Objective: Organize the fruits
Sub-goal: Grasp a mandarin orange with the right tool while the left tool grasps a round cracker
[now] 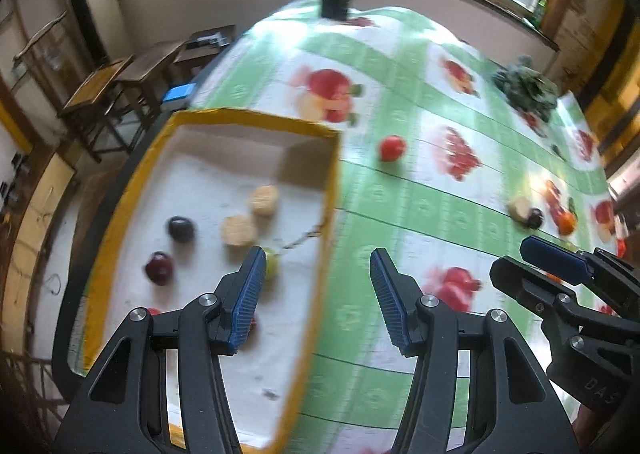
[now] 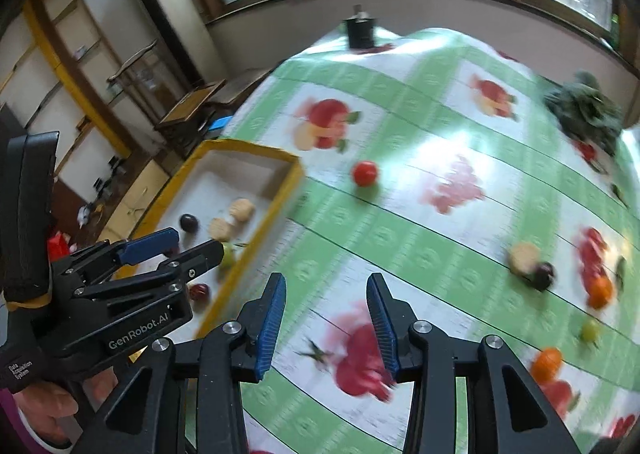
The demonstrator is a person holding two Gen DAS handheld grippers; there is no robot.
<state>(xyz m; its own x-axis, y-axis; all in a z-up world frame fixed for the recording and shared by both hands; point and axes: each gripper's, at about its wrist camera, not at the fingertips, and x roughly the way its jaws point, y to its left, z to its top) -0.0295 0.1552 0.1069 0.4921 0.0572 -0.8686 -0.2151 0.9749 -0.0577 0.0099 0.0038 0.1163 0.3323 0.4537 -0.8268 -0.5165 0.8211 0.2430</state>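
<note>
Both the left tongs (image 1: 318,286) and right tongs (image 2: 326,314) gape, holding nothing. Fruit sits in the yellow box (image 1: 256,117). A tomato (image 1: 392,148) lies on the bench (image 1: 400,221).

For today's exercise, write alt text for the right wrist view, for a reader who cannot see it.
The open, empty right gripper hovers over a green fruit-print tablecloth. To its left, the left gripper hangs over a yellow-rimmed box holding fruit. A red fruit and oranges lie loose on the cloth.

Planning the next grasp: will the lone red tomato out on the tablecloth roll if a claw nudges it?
Probably. The red tomato looks round and glossy, so it may roll and slip. It sits alone on the flat tablecloth, with nothing nearby to stop it.
</note>
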